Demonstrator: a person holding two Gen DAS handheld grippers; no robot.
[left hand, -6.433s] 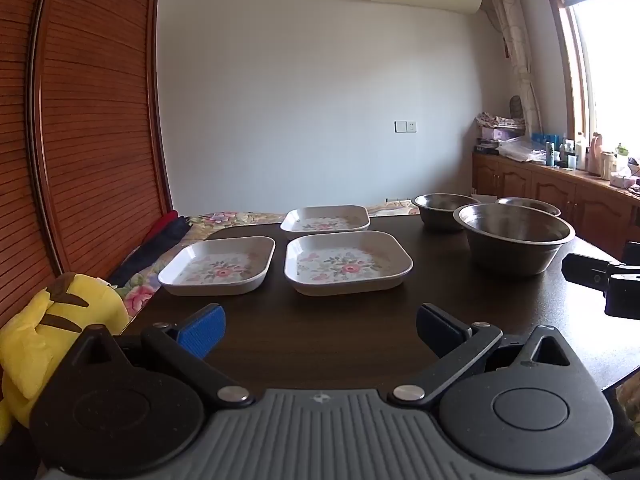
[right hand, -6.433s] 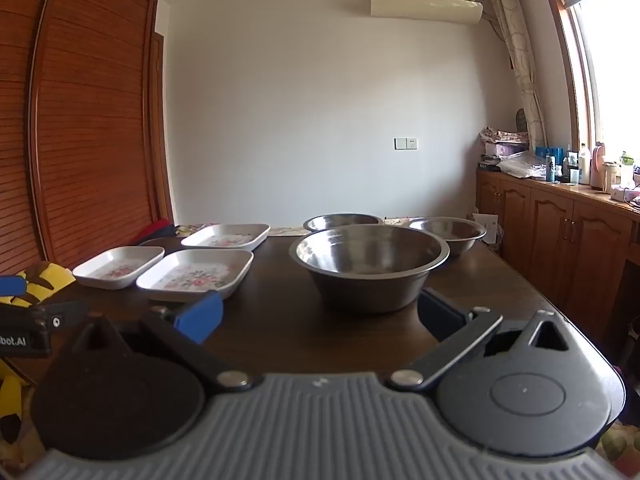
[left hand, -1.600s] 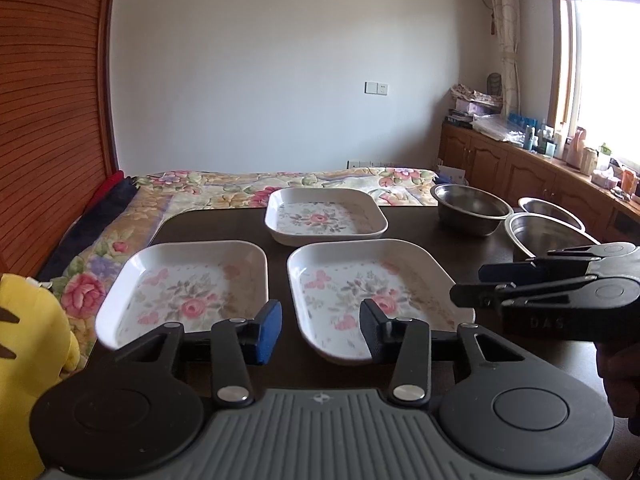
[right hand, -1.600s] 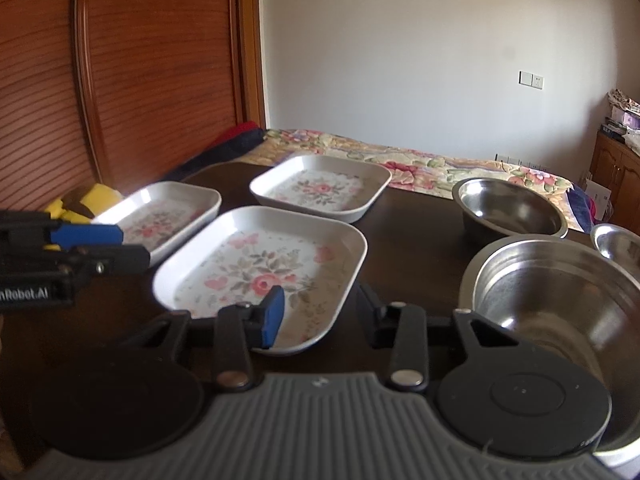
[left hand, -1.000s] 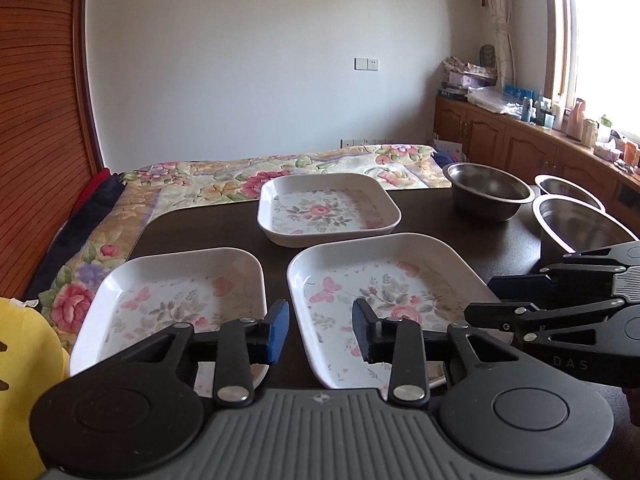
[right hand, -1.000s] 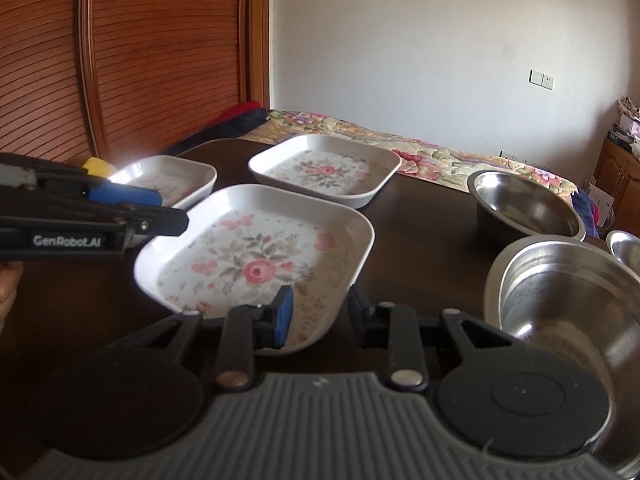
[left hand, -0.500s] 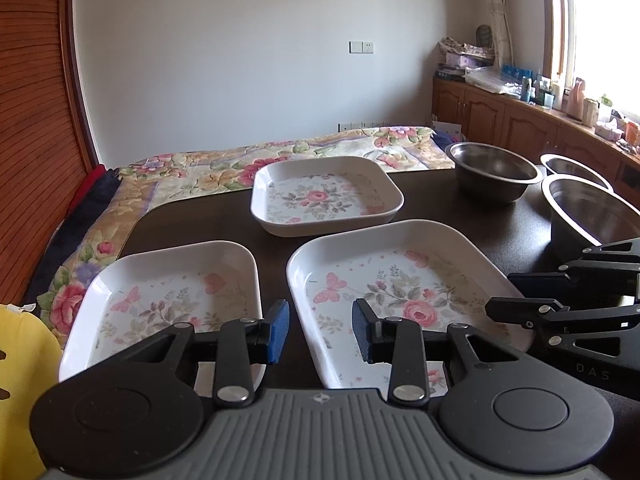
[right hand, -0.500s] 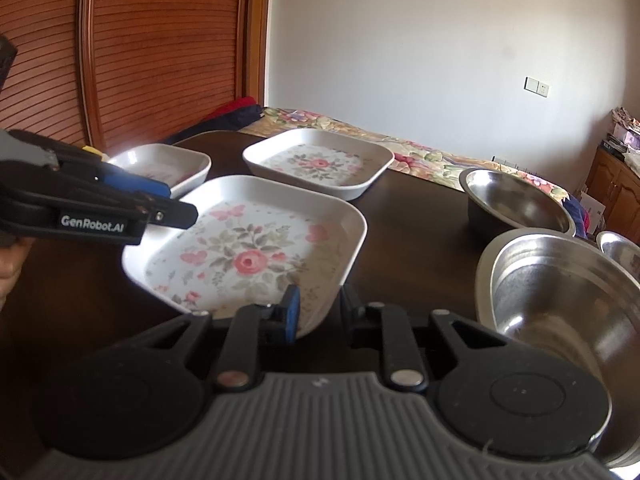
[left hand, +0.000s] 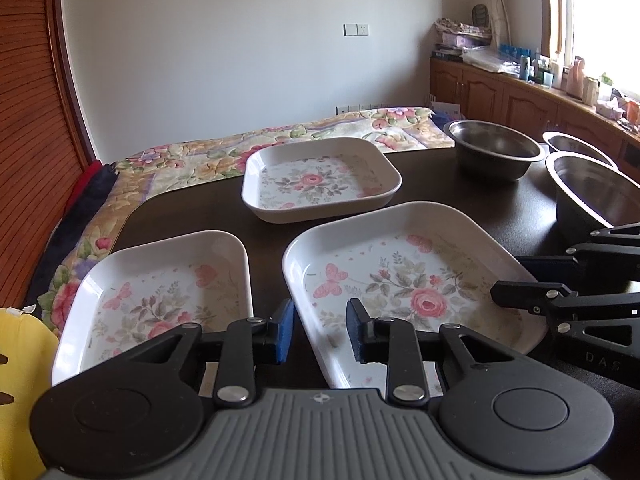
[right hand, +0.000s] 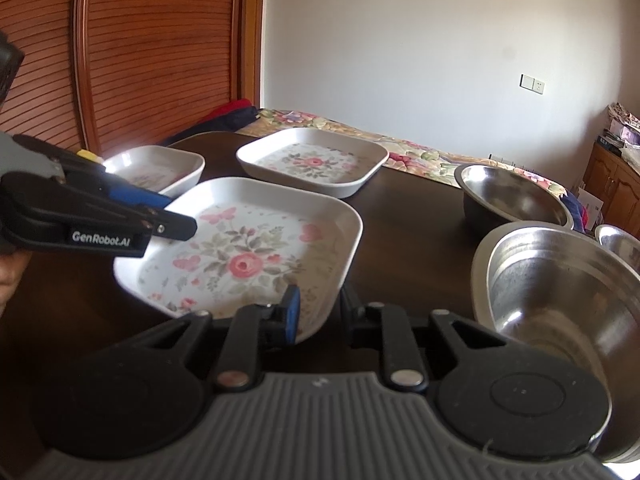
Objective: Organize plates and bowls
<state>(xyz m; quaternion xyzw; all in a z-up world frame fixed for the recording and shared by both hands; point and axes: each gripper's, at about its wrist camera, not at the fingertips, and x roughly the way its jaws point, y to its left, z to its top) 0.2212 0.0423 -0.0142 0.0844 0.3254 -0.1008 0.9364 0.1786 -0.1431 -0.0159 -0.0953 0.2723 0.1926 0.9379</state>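
Note:
Three white floral plates sit on the dark table [left hand: 180, 216]: a left plate [left hand: 160, 292], a far plate [left hand: 320, 184] and a middle plate [left hand: 400, 272] [right hand: 248, 248]. My left gripper [left hand: 319, 330] straddles the middle plate's near-left rim, one pad outside and one inside, shut on it. In the right wrist view, the left gripper [right hand: 180, 222] reaches in from the left. My right gripper [right hand: 318, 314] is shut on the same plate's near-right corner, and the left wrist view shows the right gripper [left hand: 510, 278] at that rim. Three steel bowls stand to the right: the largest [right hand: 560, 292], a medium one [right hand: 516, 200] and a third [right hand: 618, 240] at the edge.
A floral quilt [left hand: 240, 152] lies beyond the table's far edge. A yellow plush toy [left hand: 20, 360] sits at the near left, below a wooden slatted wall [right hand: 140, 60]. Wooden cabinets [left hand: 520, 96] with bottles run along the right under the window.
Both grippers came forward from the table's front edge to the middle plate. Their fingers narrowed from wide open until they closed on its rim, the right one last.

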